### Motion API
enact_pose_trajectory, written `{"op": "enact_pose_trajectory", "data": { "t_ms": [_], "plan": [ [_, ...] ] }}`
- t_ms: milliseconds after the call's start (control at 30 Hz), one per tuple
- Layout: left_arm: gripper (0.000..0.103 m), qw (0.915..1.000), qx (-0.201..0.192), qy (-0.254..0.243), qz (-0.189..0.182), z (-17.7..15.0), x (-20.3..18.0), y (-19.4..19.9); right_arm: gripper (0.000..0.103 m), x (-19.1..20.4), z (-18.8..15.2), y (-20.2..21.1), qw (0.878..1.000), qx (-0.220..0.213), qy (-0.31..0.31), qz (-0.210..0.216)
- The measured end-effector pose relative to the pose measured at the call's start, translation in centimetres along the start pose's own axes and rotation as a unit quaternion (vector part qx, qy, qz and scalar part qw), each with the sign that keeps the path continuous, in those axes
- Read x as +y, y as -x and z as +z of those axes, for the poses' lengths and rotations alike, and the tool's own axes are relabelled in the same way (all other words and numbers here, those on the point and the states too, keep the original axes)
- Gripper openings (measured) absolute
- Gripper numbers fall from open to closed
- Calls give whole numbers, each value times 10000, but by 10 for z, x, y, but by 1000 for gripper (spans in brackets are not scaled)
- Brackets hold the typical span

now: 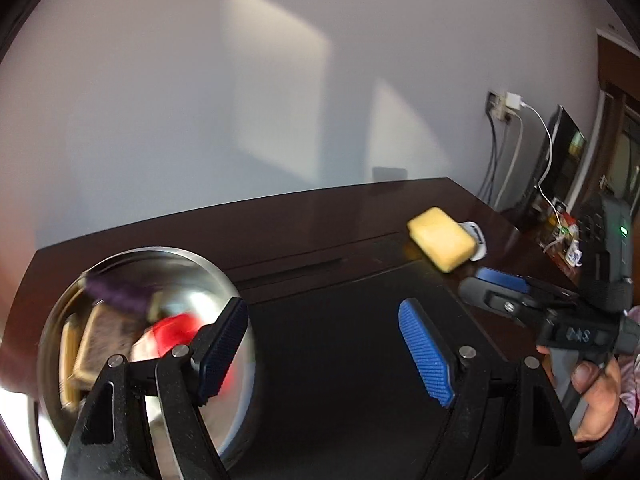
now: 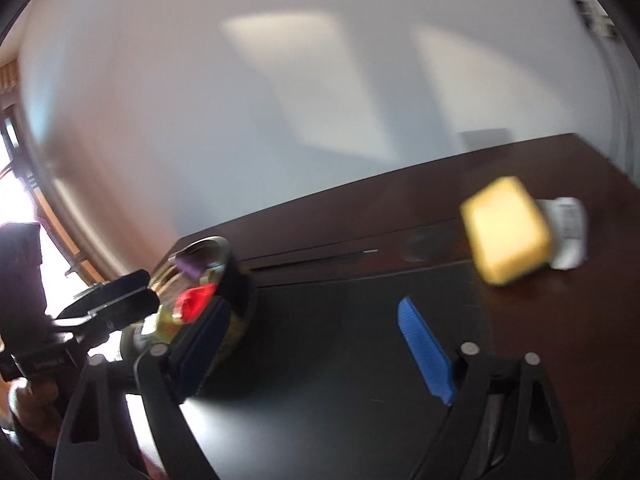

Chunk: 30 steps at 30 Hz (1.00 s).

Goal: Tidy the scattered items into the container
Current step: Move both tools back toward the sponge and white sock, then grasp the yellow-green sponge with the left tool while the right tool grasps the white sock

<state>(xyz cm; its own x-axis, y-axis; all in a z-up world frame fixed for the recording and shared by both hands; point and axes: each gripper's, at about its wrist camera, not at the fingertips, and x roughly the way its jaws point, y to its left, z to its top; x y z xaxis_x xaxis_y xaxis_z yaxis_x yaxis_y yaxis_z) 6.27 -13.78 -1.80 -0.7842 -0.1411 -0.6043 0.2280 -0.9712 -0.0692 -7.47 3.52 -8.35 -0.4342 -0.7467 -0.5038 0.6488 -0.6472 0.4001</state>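
Dark wooden surface [image 1: 360, 208] by a pale wall, tidying well along but unfinished.

Biggest is the steel bowl [image 1: 216, 268] at the left, already holding a brown block [image 1: 104, 336], a purple piece [image 1: 120, 294] and a red item [image 1: 176, 330]. A yellow sponge [image 1: 442, 238] and a small white packet [image 1: 476, 240] touching it lie well apart at the right, not yet collected. Left tool [image 1: 324, 354] and right tool [image 2: 316, 350] are both spread, pinching nothing.

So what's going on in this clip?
A person holds a gripper in each hand over a dark wooden table. A round steel bowl already holds a red item, a purple one and more. Both the left gripper and right gripper are open and empty. A yellow sponge block and a white packet remain outside.
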Motion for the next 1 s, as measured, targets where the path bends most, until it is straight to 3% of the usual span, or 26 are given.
{"op": "enact_pose_trajectory", "data": {
  "t_ms": [267, 400, 533, 700, 1000],
  "plan": [
    [80, 9984, 285, 177, -464, 27, -52, -58, 97, -56, -11, 55, 9957, -493, -470, -628],
    [81, 9980, 380, 161, -472, 37, -79, -88, 99, -80, -13, 80, 9923, -659, -660, -816],
    [88, 9971, 488, 276, -517, 44, -98, -112, 100, -92, -18, 94, 9901, -734, -800, -891],
    [88, 9895, 853, 791, -861, 56, -114, -145, 100, -105, -26, 101, 9886, -726, -973, -887],
    [88, 9785, 1340, 1209, -997, 67, -128, -190, 100, -112, -33, 111, 9880, -779, -1046, -830]
  ]
}}
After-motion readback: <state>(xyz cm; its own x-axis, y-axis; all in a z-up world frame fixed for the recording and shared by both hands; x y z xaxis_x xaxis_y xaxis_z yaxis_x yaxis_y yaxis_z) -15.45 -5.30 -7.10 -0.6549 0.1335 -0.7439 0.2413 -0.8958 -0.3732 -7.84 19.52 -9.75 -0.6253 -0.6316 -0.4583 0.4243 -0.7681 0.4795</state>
